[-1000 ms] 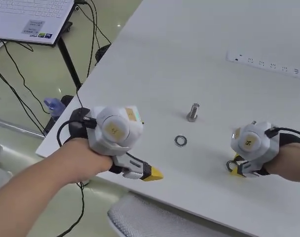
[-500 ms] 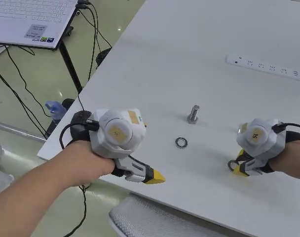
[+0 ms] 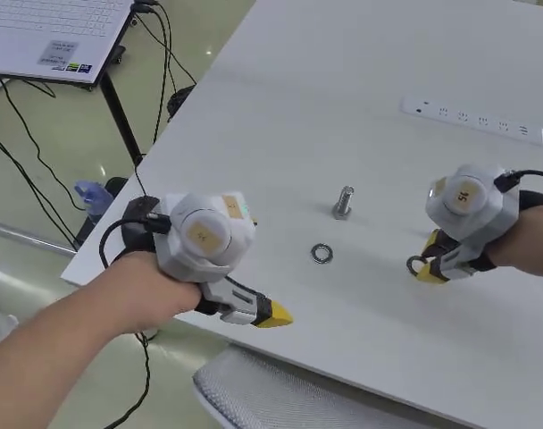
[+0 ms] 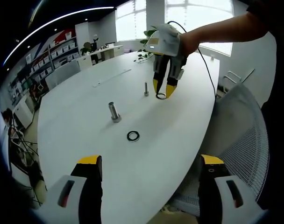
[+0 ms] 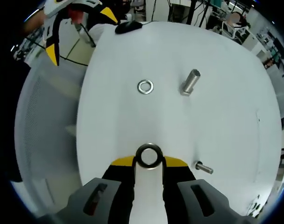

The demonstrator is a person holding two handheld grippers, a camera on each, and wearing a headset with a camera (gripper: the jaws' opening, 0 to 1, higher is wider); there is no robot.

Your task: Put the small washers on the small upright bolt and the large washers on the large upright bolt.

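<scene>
The large bolt (image 3: 343, 202) stands upright mid-table, also seen in the left gripper view (image 4: 114, 112) and the right gripper view (image 5: 190, 82). One loose washer (image 3: 321, 254) lies flat in front of it (image 4: 133, 136) (image 5: 145, 87). My right gripper (image 3: 423, 268) is shut on another washer (image 5: 148, 156), held a little above the table right of the large bolt. The small bolt (image 5: 203, 167) stands just beside that gripper (image 4: 145, 88). My left gripper (image 3: 267, 313) hovers at the table's near edge, open and holding nothing (image 4: 151, 161).
A white power strip (image 3: 472, 121) lies at the back right of the white table (image 3: 343, 80). A laptop (image 3: 48, 36) sits on a stand to the left with cables hanging beneath it. A mesh chair (image 3: 254, 393) is below the near edge.
My right gripper has risen and moved away from the near edge with the washer in it. The left gripper has barely shifted.
</scene>
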